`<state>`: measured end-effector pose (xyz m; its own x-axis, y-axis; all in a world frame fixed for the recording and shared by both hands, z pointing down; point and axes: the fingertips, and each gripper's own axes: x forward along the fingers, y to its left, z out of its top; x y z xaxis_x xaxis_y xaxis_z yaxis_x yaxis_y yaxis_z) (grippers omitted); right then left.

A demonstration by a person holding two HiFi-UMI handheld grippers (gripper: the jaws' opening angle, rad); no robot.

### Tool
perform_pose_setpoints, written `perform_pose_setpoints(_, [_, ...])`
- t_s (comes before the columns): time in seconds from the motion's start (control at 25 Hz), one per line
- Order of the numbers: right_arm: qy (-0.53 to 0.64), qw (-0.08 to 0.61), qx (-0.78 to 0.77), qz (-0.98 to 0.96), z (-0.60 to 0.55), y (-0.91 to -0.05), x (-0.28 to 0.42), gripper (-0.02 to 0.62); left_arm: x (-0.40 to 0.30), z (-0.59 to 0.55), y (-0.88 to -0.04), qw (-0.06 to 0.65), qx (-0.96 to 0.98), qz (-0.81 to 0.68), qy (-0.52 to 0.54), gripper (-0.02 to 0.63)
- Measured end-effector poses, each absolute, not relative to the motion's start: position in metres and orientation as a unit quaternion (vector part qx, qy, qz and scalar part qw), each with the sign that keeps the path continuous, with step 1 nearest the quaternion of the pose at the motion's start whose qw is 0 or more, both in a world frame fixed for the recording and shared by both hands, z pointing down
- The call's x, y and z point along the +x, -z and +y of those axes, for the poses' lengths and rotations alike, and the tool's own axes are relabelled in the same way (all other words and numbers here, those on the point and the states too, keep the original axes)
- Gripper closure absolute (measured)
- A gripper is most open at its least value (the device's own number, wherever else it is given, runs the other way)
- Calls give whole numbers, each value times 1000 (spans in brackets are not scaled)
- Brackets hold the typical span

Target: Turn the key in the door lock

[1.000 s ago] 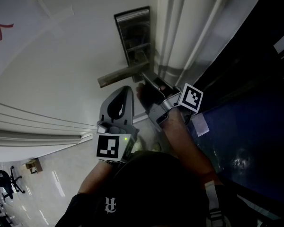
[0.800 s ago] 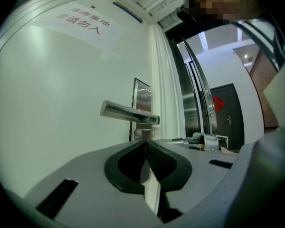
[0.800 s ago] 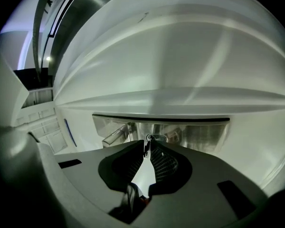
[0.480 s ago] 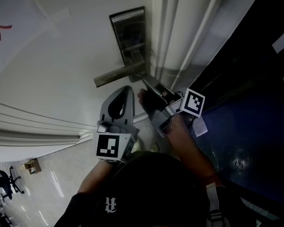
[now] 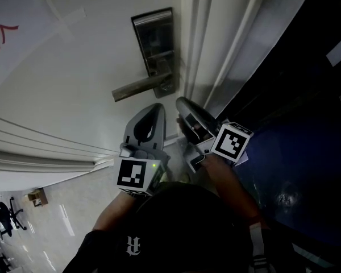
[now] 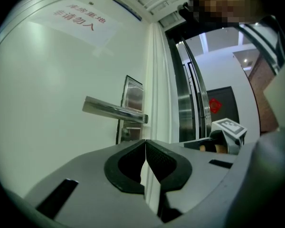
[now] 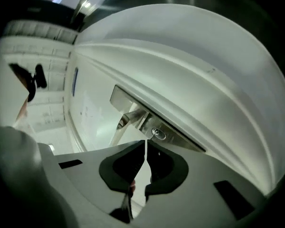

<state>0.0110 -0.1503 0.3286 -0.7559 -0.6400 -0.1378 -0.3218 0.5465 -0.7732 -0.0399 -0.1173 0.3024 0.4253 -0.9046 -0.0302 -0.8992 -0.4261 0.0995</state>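
The steel lock plate (image 5: 153,38) sits on the white door, with its lever handle (image 5: 137,87) pointing left. In the right gripper view the plate (image 7: 168,132) carries a round key cylinder (image 7: 157,133) just beyond my jaw tips; any key in it is too small to make out. My right gripper (image 5: 183,104) is shut and empty, a short way below the handle's hub and not touching it. The tips of that right gripper (image 7: 146,142) meet. My left gripper (image 5: 155,109) is shut too, beside the right one. From the left gripper (image 6: 145,143) the handle (image 6: 115,111) shows ahead.
The white door frame (image 5: 216,50) runs right of the lock. Dark glass (image 5: 295,124) lies further right. A paper notice with red writing (image 5: 5,33) is taped to the door at the left. A tiled floor with an office chair (image 5: 5,218) shows at bottom left.
My right gripper has drawn back from the lock under the handle, down and away from the door, and its marker cube has rolled. The left gripper has barely moved.
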Motion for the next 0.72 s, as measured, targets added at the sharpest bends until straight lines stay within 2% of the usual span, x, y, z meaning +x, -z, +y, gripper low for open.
perform_pose_setpoints(0.16, [206,79,-367,904,-145,-328,10,578,-38,-117,-305,36,843,-536,37,598])
perform_pose_setpoints(0.28, [116,18,-394,911,-142,-329,5,580,-38,-116,-306,37,842,-537,37,598])
perform_pose_setpoints(0.72, [78,2,-397,915,-141,-324,-2,580,-40,-116,-307,35,842,-538,37,598])
